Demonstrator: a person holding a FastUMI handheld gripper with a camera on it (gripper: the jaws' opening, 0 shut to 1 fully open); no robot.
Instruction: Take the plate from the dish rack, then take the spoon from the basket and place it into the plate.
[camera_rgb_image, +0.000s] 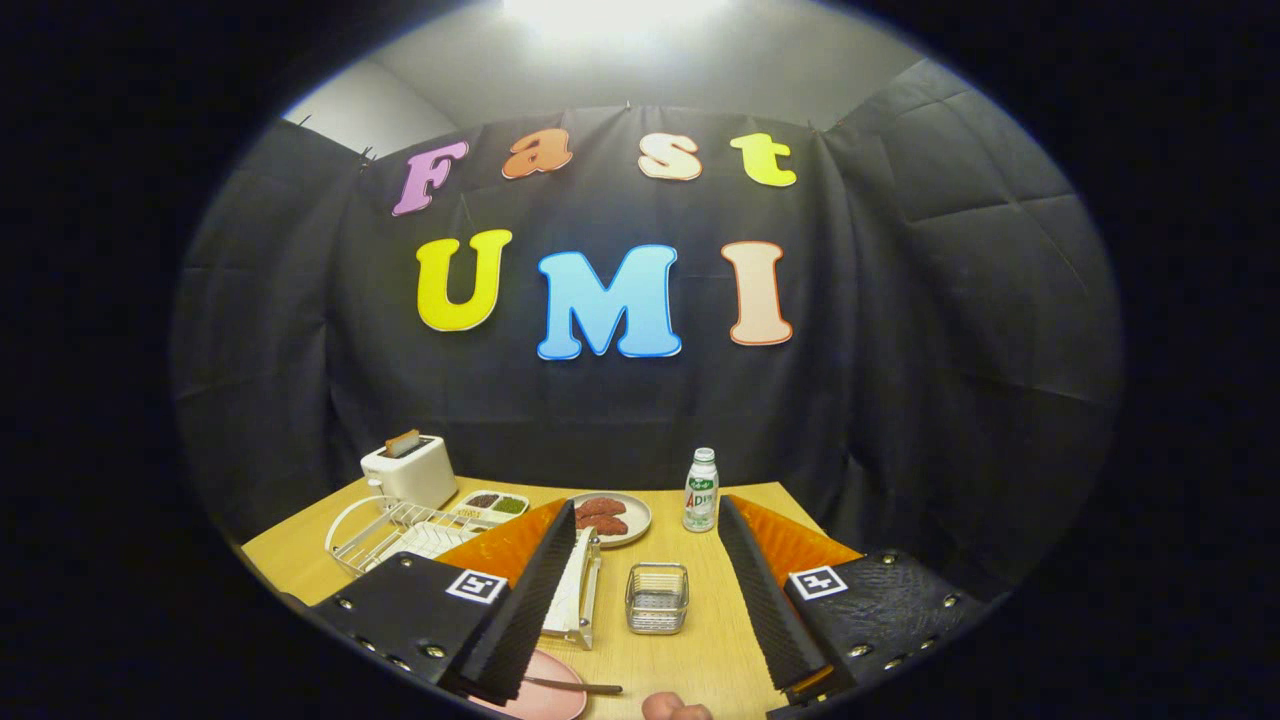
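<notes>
Now the hand-held gripper (647, 560) hovers wide-open above the basket (657, 598).

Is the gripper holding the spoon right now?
No. The gripper is open and empty, while the spoon lies on the pink plate near the fingers.

1. The tongs (648, 560) stand wide apart above the table (700, 650), gripping nothing.
2. A pink plate (545, 690) with a spoon (570, 685) on it lies at the table's near edge.
3. A wire basket (657, 598) sits between the fingers, beside the dish rack (400, 530).
4. A toaster (410, 470) and a bottle (701, 490) stand along the far edge.
</notes>
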